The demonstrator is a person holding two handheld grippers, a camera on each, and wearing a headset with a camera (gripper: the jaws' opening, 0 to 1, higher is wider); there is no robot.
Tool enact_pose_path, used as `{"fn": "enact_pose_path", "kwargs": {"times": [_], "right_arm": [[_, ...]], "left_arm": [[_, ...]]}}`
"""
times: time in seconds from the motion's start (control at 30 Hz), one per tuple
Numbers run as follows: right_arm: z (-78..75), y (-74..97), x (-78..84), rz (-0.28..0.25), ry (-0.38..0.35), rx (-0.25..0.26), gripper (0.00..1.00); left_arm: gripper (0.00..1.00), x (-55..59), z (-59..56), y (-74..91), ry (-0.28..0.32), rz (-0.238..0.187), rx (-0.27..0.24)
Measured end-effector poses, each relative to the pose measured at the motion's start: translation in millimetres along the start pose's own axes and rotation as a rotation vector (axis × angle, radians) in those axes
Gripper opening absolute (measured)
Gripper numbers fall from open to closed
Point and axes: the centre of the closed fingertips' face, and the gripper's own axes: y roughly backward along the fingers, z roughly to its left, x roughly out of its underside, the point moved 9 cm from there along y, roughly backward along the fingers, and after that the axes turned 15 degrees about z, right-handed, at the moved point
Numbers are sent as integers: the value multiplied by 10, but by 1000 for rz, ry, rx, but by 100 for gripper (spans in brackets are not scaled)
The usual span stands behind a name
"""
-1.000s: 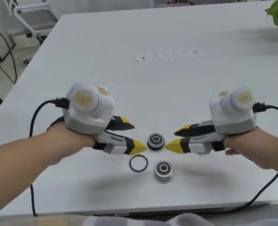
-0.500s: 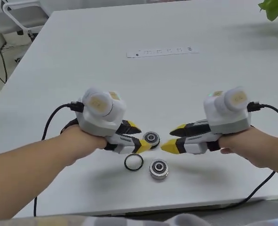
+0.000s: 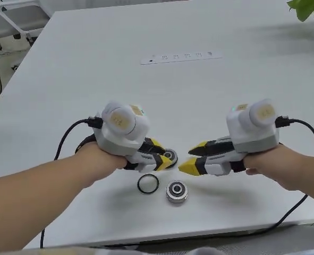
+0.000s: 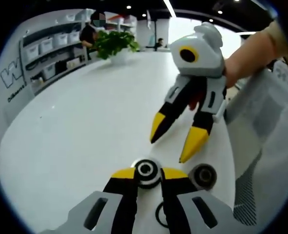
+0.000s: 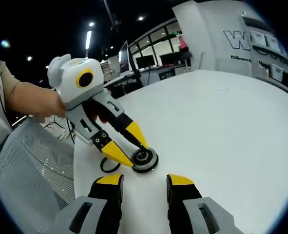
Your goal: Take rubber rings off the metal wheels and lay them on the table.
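Observation:
A metal wheel [image 3: 170, 155] with a black rubber ring on it lies near the table's front edge. My left gripper [image 3: 165, 158] is shut on it, one yellow tip on each side [image 4: 147, 171]. The right gripper view shows the same grip on the wheel [image 5: 144, 159]. A loose rubber ring [image 3: 147, 184] lies flat just in front, and beside it a second wheel [image 3: 176, 191] with a bare silver rim. My right gripper [image 3: 188, 159] is open, its tips a short way right of the held wheel, nothing between them [image 5: 144, 180].
A white power strip [image 3: 180, 57] lies far back on the white table [image 3: 93, 79]. A plant [image 3: 307, 9] stands at the back right corner. Black cables trail from both grippers towards the front edge. A chair [image 3: 13, 16] stands past the back left corner.
My left gripper has moved right onto the ringed wheel and its jaws have come together around it. The right gripper has stayed about where it was, open.

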Motion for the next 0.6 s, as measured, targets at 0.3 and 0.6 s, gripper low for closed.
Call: {"fn": "enact_pose_path", "kwargs": {"times": [0.3, 0.6], "right_arm": [[14, -56, -36, 2, 13, -6, 34], [73, -133, -88, 11, 50, 8, 35]], "left_arm": [[14, 28, 37, 8, 74, -27, 9], [14, 34, 8, 2, 67, -30, -15]]}}
